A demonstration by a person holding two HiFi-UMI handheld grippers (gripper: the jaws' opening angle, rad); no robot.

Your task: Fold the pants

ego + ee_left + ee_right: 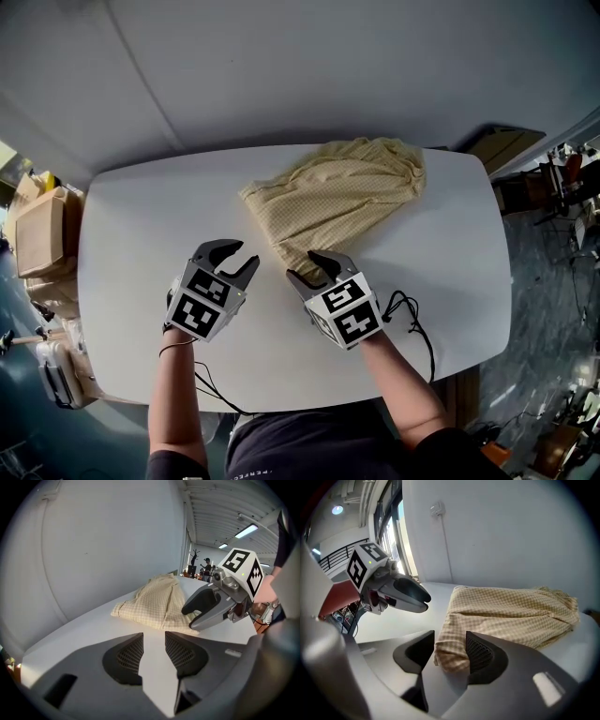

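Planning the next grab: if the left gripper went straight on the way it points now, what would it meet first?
Most likely bare table: the left gripper tilts down at it, jaws apart, nothing between. The pants lie further along that line, though depth is hard to judge.

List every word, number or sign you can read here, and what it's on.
Shirt print: white letters, too small to read.
Left cube, right cube: square markers only, no letters.
Nothing else carries text.
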